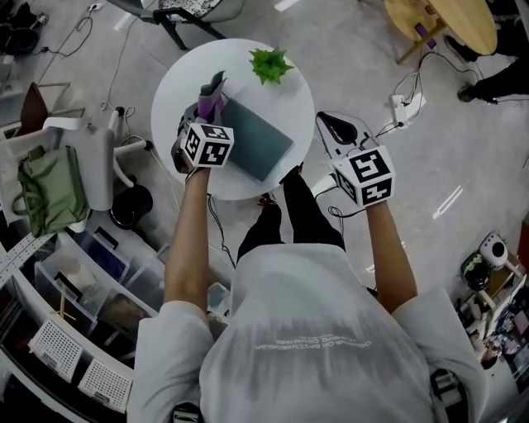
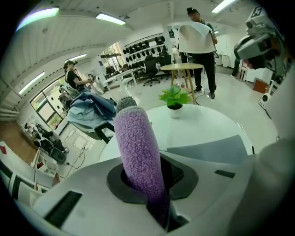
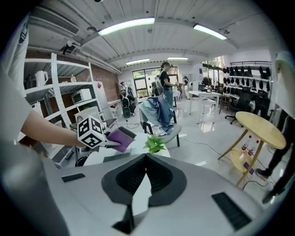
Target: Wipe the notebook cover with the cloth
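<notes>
Left gripper [image 2: 154, 179]: I hold it over the left part of the round white table [image 1: 169, 99]. Its jaws are clamped on the purple cloth [image 2: 138, 147].
Purple cloth: a fuzzy fold that stands up out of the jaws, seen as a thick upright roll in the left gripper view.
Cloth position: in the head view it sits at the upper left corner of the notebook [image 1: 260, 136]. I cannot tell whether it touches the cover.
Notebook: 1 grey-blue closed book, lying flat on the table near the middle, turned at an angle to me. Its cover faces up and nothing rests on it.
Notebook relative to left gripper: just right of the jaws, and lower than the raised cloth in the left gripper view.
Right gripper [image 3: 146, 159]: I hold it off the table, just beside the right rim and over the floor. Its jaws meet at the tips with nothing between them.
Right gripper aim: it looks across the table toward my left forearm, the marker cube and the cloth.
Potted plant [image 1: 270, 64]: 1 small green plant, upright on the far side of the table, apart from the notebook.
Surroundings: a round wooden table [image 1: 450, 21] stands well apart at the upper right. A chair draped with blue clothing [image 3: 159, 113] stands behind the plant.
</notes>
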Tool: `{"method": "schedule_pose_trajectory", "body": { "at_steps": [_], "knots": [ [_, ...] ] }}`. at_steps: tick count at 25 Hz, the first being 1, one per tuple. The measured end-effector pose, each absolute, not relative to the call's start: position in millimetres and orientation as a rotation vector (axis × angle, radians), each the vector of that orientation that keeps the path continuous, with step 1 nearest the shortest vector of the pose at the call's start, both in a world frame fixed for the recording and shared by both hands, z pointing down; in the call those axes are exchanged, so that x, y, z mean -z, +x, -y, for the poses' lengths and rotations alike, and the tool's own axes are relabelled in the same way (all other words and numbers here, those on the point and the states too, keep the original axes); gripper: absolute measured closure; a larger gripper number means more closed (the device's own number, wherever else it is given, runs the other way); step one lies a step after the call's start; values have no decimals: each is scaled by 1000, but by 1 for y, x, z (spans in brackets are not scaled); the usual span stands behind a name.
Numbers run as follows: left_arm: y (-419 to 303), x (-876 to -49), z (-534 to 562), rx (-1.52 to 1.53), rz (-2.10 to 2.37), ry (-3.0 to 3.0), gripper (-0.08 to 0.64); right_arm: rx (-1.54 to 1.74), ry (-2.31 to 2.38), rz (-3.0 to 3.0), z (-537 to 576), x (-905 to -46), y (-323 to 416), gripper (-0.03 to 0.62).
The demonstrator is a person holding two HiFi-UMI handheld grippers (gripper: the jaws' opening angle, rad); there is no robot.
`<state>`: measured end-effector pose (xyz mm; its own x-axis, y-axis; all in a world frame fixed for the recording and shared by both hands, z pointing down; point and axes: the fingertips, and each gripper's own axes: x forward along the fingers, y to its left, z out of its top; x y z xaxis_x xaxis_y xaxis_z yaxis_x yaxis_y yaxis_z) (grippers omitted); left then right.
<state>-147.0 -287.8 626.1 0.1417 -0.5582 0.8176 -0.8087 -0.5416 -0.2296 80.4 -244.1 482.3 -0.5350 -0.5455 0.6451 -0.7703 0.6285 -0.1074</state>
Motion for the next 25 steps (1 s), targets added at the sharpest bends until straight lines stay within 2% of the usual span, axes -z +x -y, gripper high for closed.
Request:
{"method": "schedule_pose_trajectory", "body": {
  "at_steps": [9, 25],
  "knots": [
    [-113, -674, 273, -1515, 1207, 2184, 512, -549, 1008, 2251, 236, -498, 90, 591],
    [-84, -677, 248, -1633, 1124, 2248, 512, -581, 1045, 2243, 200, -500, 105, 591]
  ]
}}
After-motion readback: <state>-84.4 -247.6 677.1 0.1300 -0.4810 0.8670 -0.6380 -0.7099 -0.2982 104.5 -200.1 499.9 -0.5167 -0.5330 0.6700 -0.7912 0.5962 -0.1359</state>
